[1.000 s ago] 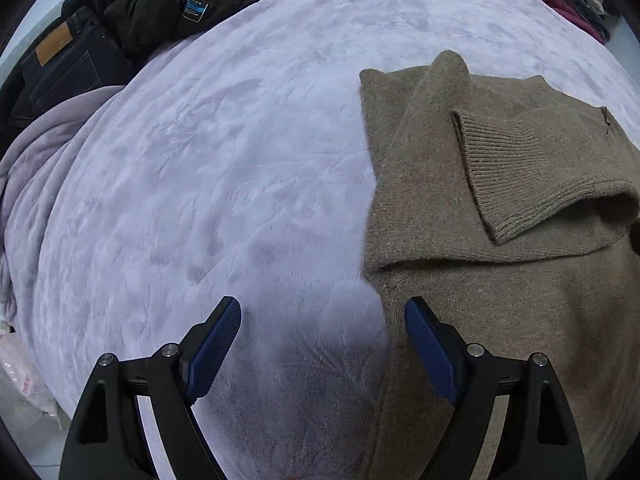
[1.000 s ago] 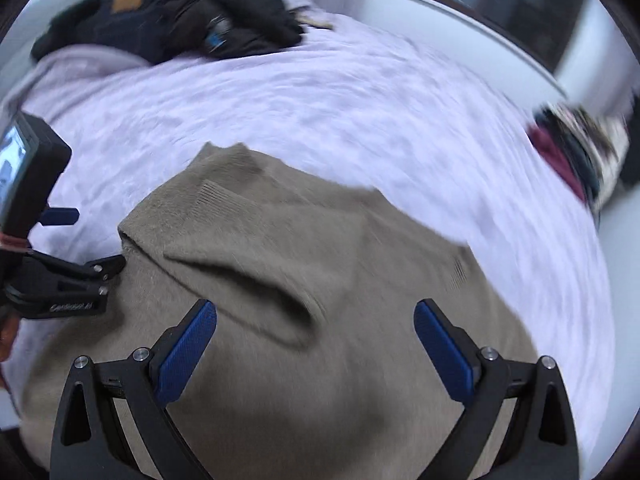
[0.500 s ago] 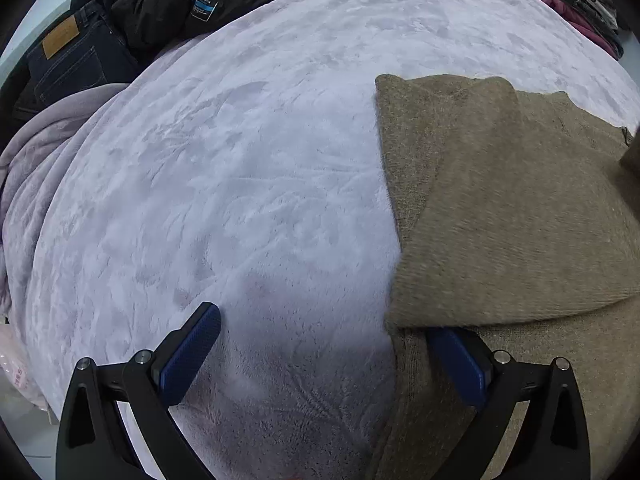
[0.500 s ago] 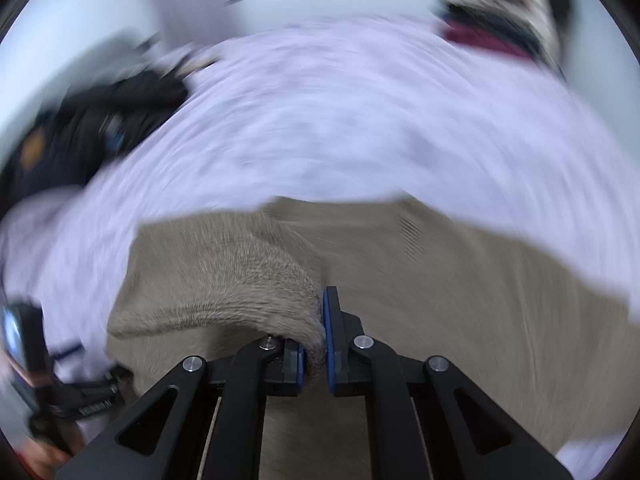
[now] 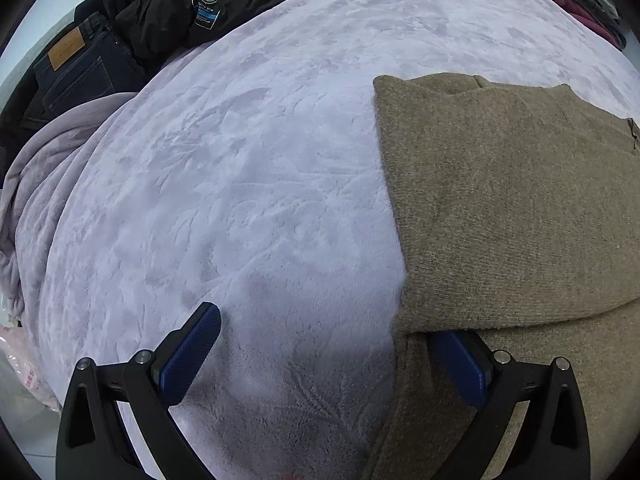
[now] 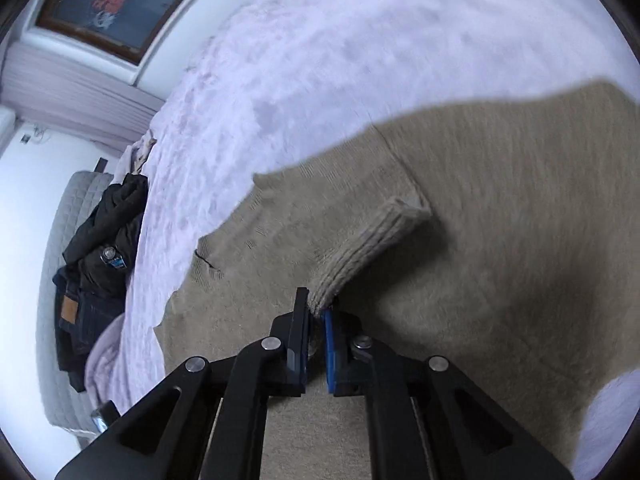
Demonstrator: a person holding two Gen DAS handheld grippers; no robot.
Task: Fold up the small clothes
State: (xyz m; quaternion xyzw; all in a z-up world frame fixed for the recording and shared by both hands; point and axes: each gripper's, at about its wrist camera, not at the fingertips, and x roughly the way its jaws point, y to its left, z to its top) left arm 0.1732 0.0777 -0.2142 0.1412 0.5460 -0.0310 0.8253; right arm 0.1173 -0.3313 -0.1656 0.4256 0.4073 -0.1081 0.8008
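1. right gripper [image 6: 316, 320]: fingers pinched tight on the ribbed cuff [image 6: 372, 248], lifting the sleeve, likely to carry it across the sweater [image 6: 500, 208].
2. left gripper [image 5: 328, 352]: fingers wide apart, holding nothing, straddling the sweater's folded edge, probably steadying it.
3. the sweater lies on the bed [image 5: 240, 160]; dark clothes [image 5: 160, 20] beyond.

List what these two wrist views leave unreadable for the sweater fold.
- Left gripper: right fingertip hidden under the sweater fold, left wrist view.
- Sweater's right side: cut off by the frame edge, left wrist view.
- Cuff in the right gripper: motion-blurred; depth of grip unclear.
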